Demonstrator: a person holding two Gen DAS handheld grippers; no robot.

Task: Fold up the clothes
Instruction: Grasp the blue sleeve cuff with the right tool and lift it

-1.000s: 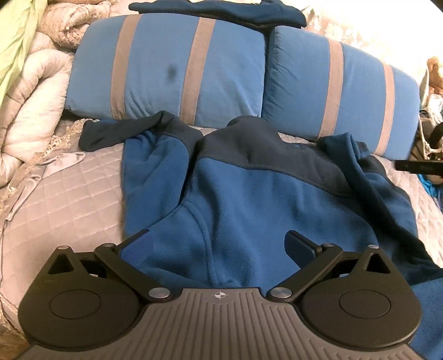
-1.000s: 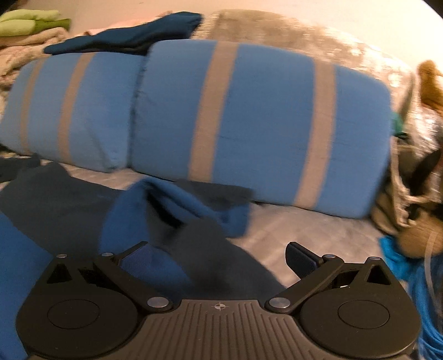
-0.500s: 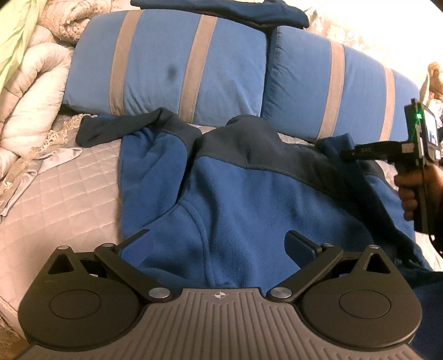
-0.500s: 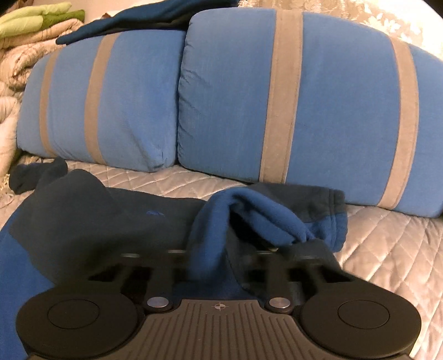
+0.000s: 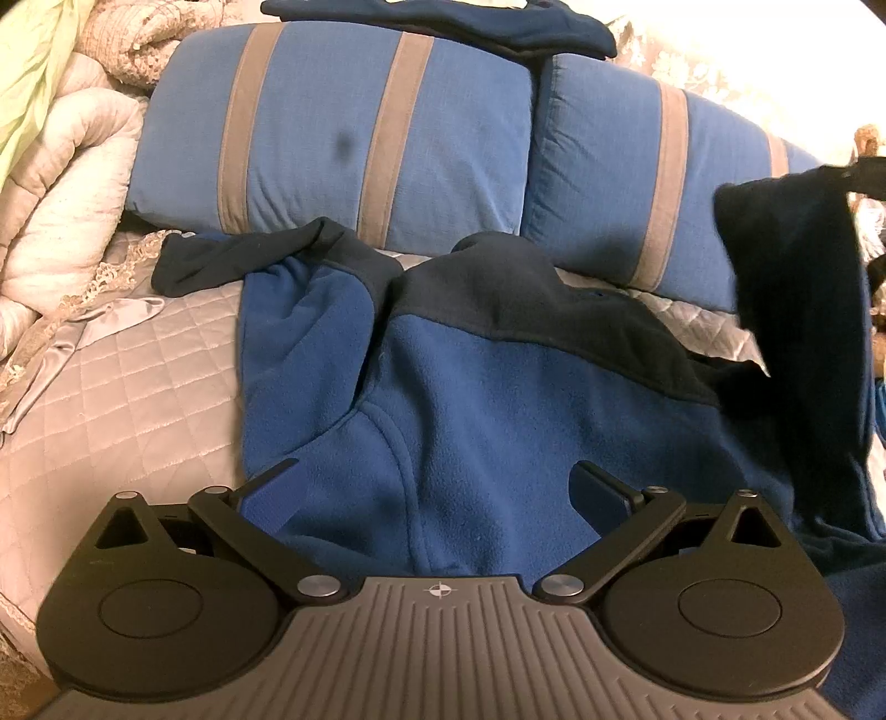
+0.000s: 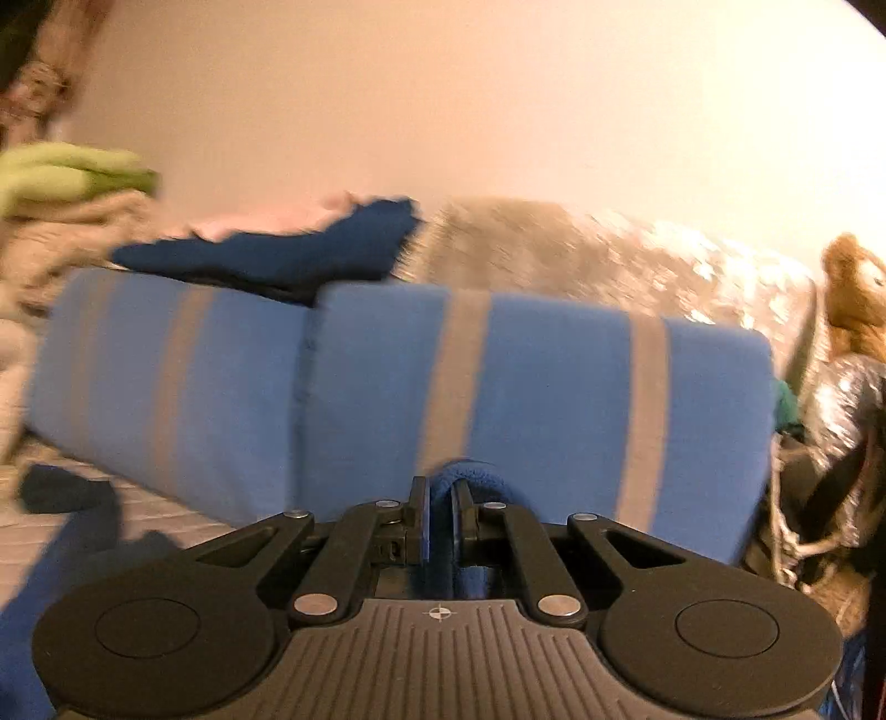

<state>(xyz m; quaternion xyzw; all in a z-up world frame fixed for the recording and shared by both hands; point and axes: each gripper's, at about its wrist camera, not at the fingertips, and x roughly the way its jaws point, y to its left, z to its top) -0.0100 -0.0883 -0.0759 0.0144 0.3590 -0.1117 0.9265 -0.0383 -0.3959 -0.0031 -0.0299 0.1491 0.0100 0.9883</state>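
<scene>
Pinching the sleeve (image 6: pixel 465 482) of the blue fleece (image 5: pixel 498 421) in our right gripper (image 6: pixel 437 520), we hold it raised at the right so it can swing across the body, which lies spread on the quilted bed (image 5: pixel 127 399) near the pillows (image 5: pixel 354 138). Our left gripper (image 5: pixel 432 487) hangs over it with jaws wide and nothing between them, free to pin the cloth.

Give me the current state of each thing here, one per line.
Blue fleece pullover: spread flat on the quilted bedspread, one sleeve lifted.
Left gripper: open, above the pullover.
Right gripper: shut on blue fleece.
Navy garment: lying on the striped pillows.
</scene>
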